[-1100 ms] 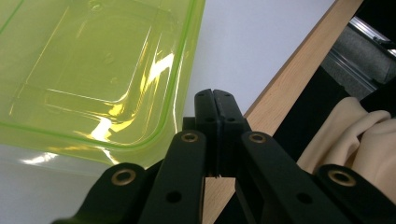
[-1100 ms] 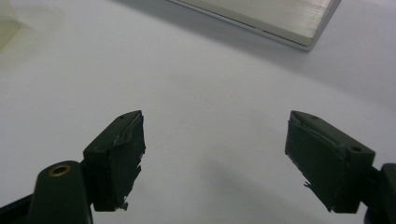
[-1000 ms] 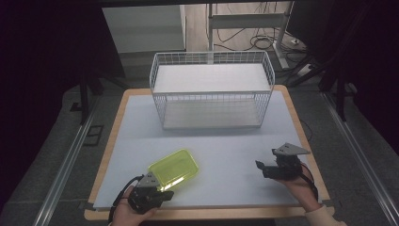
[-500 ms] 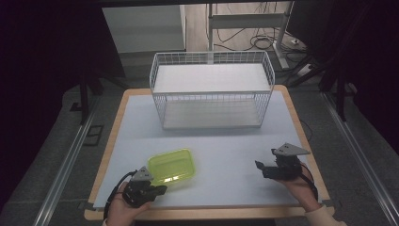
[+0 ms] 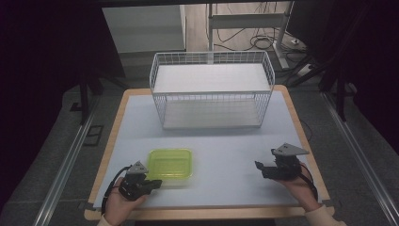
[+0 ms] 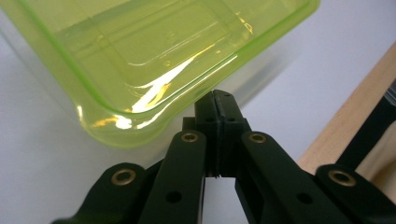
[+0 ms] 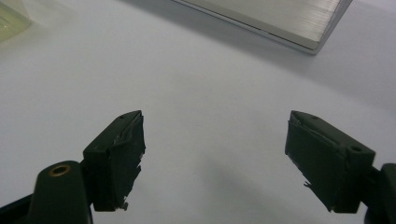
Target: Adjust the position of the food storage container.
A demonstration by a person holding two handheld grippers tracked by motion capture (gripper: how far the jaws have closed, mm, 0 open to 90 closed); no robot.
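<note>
A translucent yellow-green plastic container [image 5: 170, 163] lies flat on the white tabletop at the front left. My left gripper [image 5: 153, 182] sits at its near left corner. In the left gripper view the jaws are pressed together at the container's [image 6: 140, 56] rim, so the left gripper [image 6: 217, 100] is shut on that edge. My right gripper [image 5: 259, 168] rests low at the front right, pointing left. Its jaws stand wide apart in the right gripper view, where the right gripper [image 7: 215, 158] has nothing but bare table between them. The container's corner [image 7: 11, 16] shows far off there.
A white wire basket [image 5: 211, 94] stands at the back middle of the table, its base edge [image 7: 280, 18] ahead of the right gripper. The wooden table edge [image 5: 207, 214] runs along the front. Open table surface lies between the two grippers.
The container was tilted up off the table in my left gripper; it has come down flat and shifted left with the hand. The right gripper has kept still.
</note>
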